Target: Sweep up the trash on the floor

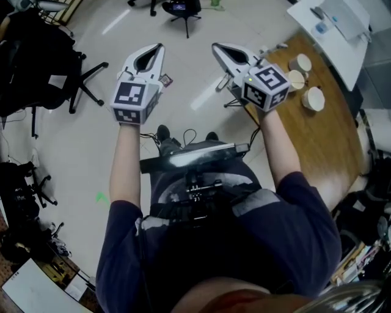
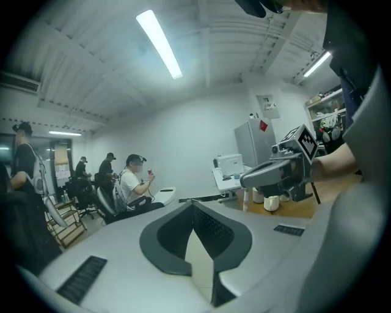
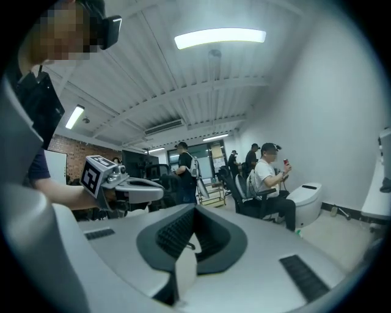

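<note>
My two grippers are held up side by side in front of me, pointing almost level across the room. In the head view the left gripper (image 1: 159, 47) and the right gripper (image 1: 216, 47) both have their jaws together with nothing between them. A small dark scrap (image 1: 165, 79) lies on the pale floor (image 1: 91, 159) beside the left gripper, and a green speck (image 1: 101, 197) lies nearer me. The left gripper view shows its own jaws shut (image 2: 193, 205) and the right gripper (image 2: 244, 179) alongside. The right gripper view shows shut jaws (image 3: 195, 211) and the left gripper (image 3: 159, 191).
A wooden table (image 1: 330, 153) with white cups (image 1: 314, 98) stands at my right. A black office chair (image 1: 61, 67) is at the left, another chair (image 1: 183, 9) ahead. A seated person in a white shirt (image 3: 269, 177) and several standing people (image 3: 185, 174) are across the room.
</note>
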`<action>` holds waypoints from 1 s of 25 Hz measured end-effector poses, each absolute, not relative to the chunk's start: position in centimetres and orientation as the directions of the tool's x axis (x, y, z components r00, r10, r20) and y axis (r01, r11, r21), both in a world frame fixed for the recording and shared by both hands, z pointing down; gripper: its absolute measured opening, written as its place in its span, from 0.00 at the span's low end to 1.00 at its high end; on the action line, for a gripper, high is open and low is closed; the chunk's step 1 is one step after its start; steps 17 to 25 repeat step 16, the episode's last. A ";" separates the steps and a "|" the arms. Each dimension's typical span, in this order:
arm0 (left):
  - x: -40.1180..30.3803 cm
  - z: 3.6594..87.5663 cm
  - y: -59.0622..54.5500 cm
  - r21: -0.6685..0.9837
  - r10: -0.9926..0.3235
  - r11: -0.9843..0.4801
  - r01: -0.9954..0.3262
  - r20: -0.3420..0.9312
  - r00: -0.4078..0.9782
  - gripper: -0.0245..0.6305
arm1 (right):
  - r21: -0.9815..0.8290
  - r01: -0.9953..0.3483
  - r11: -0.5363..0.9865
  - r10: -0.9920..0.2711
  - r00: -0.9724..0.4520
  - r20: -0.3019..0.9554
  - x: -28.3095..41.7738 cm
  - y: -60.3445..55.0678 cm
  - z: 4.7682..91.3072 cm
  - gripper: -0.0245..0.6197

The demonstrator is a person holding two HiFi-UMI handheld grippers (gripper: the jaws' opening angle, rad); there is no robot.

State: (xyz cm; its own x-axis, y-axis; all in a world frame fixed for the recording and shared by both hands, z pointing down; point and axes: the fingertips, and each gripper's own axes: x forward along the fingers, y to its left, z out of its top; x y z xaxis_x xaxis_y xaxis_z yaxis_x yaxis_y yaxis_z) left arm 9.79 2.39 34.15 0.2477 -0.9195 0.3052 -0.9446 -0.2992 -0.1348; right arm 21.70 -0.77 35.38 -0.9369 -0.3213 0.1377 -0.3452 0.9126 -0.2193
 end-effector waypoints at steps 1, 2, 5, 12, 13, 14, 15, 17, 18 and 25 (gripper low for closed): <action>9.7 34.1 3.1 -0.138 -0.921 -0.285 -0.948 0.312 0.232 0.05 | -0.222 -0.331 0.917 -0.307 -0.942 0.135 21.7 -0.5 35.4 0.05; 9.5 34.1 3.8 -0.139 -0.924 -0.269 -0.953 0.316 0.215 0.05 | -0.226 -0.316 0.921 -0.292 -0.947 0.131 21.6 -0.2 35.3 0.05; 8.4 33.9 5.7 -0.149 -0.931 -0.225 -0.963 0.323 0.168 0.05 | -0.252 -0.264 0.931 -0.245 -0.964 0.105 20.6 0.8 35.2 0.05; 3.4 34.8 10.9 -0.139 -0.937 -0.167 -0.976 0.331 0.113 0.05 | -0.261 -0.184 0.948 -0.156 -0.980 0.123 14.4 4.5 36.0 0.05; 2.2 34.8 11.8 -0.138 -0.938 -0.163 -0.977 0.328 0.110 0.05 | -0.258 -0.176 0.950 -0.148 -0.981 0.123 13.1 5.4 35.9 0.05; 1.0 34.8 12.7 -0.137 -0.940 -0.160 -0.978 0.325 0.108 0.05 | -0.256 -0.167 0.952 -0.140 -0.983 0.120 11.7 6.4 35.8 0.05; -0.2 34.8 13.6 -0.136 -0.941 -0.158 -0.978 0.322 0.107 0.05 | -0.254 -0.158 0.954 -0.132 -0.984 0.116 10.3 7.4 35.7 0.05; -1.4 34.7 14.5 -0.135 -0.942 -0.156 -0.978 0.318 0.106 0.05 | -0.253 -0.149 0.956 -0.124 -0.986 0.111 8.9 8.4 35.7 0.05; -1.4 34.7 14.5 -0.135 -0.942 -0.156 -0.978 0.318 0.106 0.05 | -0.253 -0.149 0.956 -0.124 -0.986 0.111 8.9 8.4 35.7 0.05; -1.4 34.7 14.5 -0.135 -0.942 -0.156 -0.978 0.318 0.106 0.05 | -0.253 -0.149 0.956 -0.124 -0.986 0.111 8.9 8.4 35.7 0.05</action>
